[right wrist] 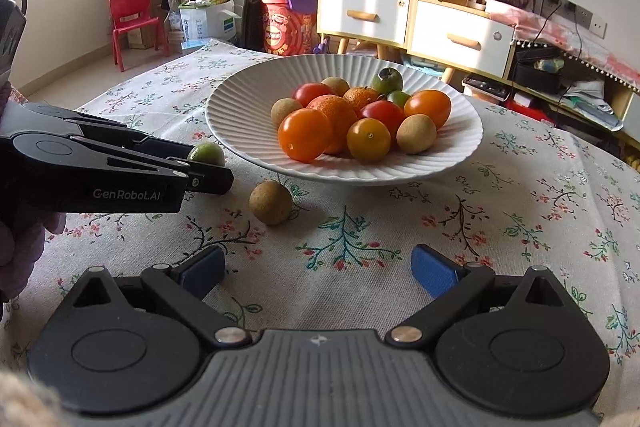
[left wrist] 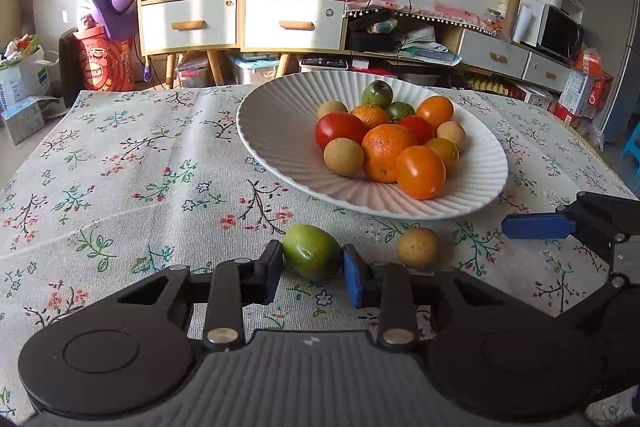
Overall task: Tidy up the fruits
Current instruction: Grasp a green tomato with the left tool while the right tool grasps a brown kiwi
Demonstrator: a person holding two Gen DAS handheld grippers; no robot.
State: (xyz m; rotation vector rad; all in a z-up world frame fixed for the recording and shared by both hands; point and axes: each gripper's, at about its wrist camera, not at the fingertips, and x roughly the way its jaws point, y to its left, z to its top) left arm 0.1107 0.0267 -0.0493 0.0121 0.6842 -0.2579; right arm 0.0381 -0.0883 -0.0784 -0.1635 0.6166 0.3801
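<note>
Left claw (left wrist: pixel 312 269) angled down, pinching green fruit (left wrist: pixel 311 255) on tablecloth (left wrist: pixel 140 167)

- Right gripper (right wrist: pixel 316 273), bottom centre, jaws wide apart over the floral tablecloth (right wrist: pixel 520 227).
- Left gripper (right wrist: pixel 210 163), at left, around a green fruit (right wrist: pixel 208 154).
- White plate (right wrist: pixel 240 115) of fruit, centre.

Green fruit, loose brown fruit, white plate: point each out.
green fruit (left wrist: pixel 311 255), left wrist view, its top face between the pads.
brown fruit (right wrist: pixel 271 202), right wrist view, its centre.
white plate (left wrist: pixel 272 131), left wrist view, bare ribbed inner wall.
</note>
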